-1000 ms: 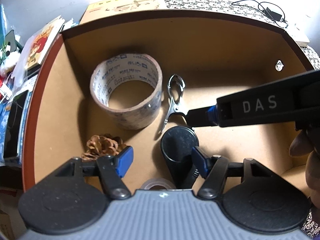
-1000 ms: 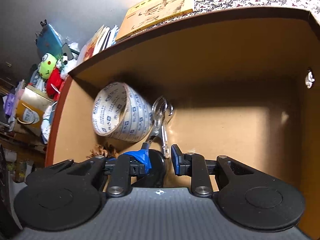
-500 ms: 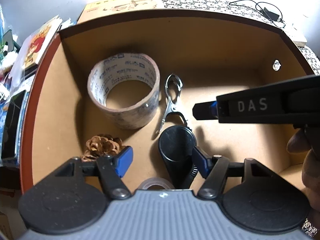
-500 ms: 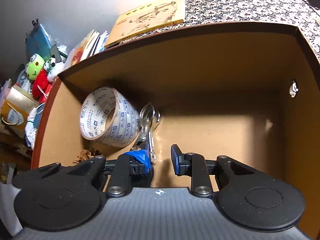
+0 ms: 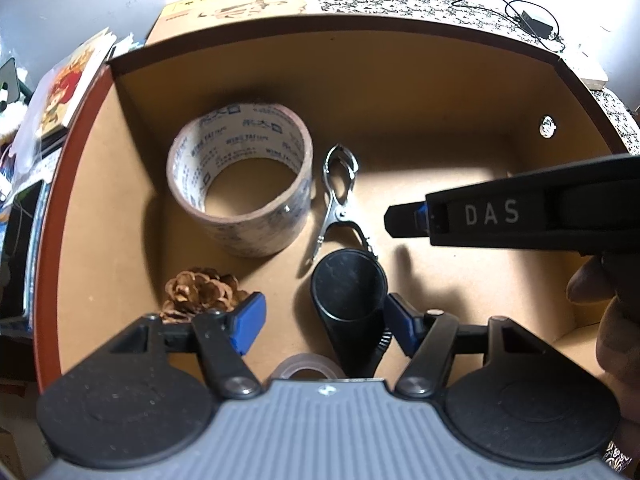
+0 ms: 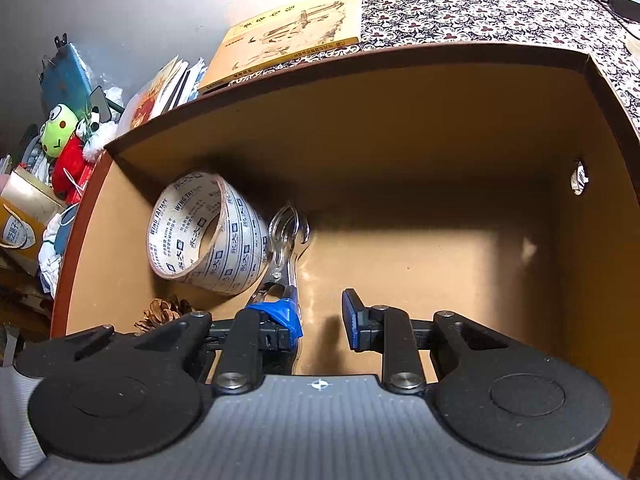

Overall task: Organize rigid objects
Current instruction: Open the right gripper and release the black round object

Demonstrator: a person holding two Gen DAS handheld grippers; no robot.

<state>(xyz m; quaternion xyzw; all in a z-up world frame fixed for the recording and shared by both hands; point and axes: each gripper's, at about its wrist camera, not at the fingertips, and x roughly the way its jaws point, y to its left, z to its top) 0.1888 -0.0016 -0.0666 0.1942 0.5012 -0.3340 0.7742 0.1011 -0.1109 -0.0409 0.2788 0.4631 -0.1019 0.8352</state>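
Note:
Inside a brown box (image 5: 400, 92) lie a wide printed tape roll (image 5: 240, 184), a metal clip (image 5: 340, 200), a pine cone (image 5: 200, 292) and a small clear tape ring (image 5: 306, 366). A black cylinder (image 5: 348, 292) stands between my left gripper's (image 5: 325, 322) open fingers, close to the right pad (image 5: 400, 326). My right gripper (image 6: 320, 320) hovers open and empty over the box floor, just right of the clip (image 6: 286, 240) and tape roll (image 6: 208, 232). From the left wrist view its tip (image 5: 400, 220) points at the clip from the right.
The box wall (image 6: 440, 120) has a small hole (image 5: 547, 126) on the right side. Beyond the box lie a yellow book (image 6: 292, 36), a patterned cloth (image 6: 480, 12), a cable (image 5: 520, 12), and stacked books with plush toys (image 6: 64, 140) at left. A hand (image 5: 612, 320) holds the right gripper.
My right gripper has drawn back and up from the clip, with more of the box in its view. The left gripper and black cylinder have barely shifted.

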